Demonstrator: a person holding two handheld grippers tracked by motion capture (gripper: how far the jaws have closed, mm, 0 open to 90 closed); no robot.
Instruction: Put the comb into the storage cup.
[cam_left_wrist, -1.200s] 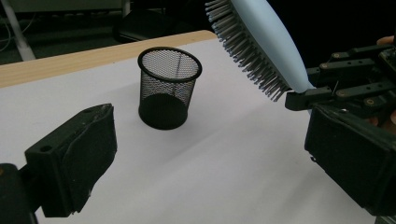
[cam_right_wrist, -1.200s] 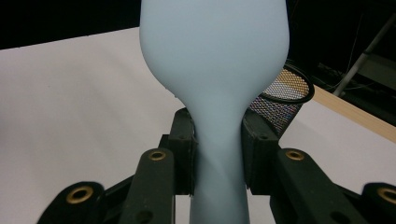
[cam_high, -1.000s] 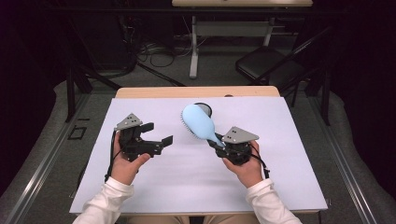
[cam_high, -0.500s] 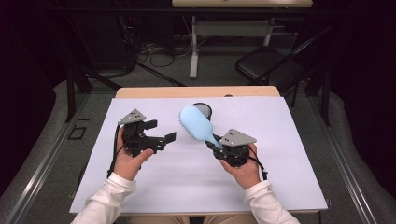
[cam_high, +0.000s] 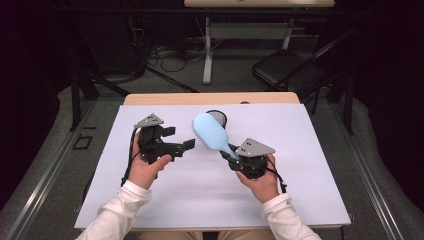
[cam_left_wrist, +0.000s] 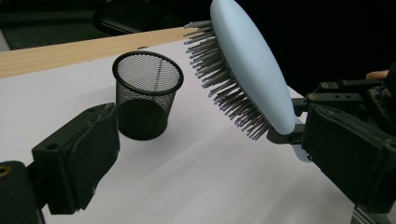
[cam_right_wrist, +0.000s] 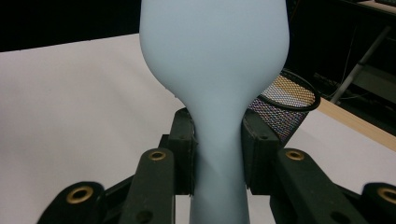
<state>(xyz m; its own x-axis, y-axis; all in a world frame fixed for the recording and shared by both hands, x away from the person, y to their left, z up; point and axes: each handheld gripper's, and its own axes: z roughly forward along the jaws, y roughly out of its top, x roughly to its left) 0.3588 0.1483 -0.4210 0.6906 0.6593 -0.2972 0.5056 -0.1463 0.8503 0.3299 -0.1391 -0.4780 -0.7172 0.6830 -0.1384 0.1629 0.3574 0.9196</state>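
Right gripper view: right gripper (cam_right_wrist: 217, 154) clamps the hairbrush (cam_high: 211, 134) handle above the table's (cam_high: 300, 200) middle; left gripper (cam_high: 179, 139) gapes empty. Narrow cup (cam_left_wrist: 147, 93) near the far edge could tip if struck.

**White sleeves, black grippers**

The person is wearing long white sleeves (cam_high: 122, 207). The left gripper (cam_high: 175, 140) and the right gripper (cam_high: 227, 152) are showing matte black bodies, each carrying a grey three-cornered plate and trailing a black cable. Brass-coloured screws are glinting on the right jaws' arms.
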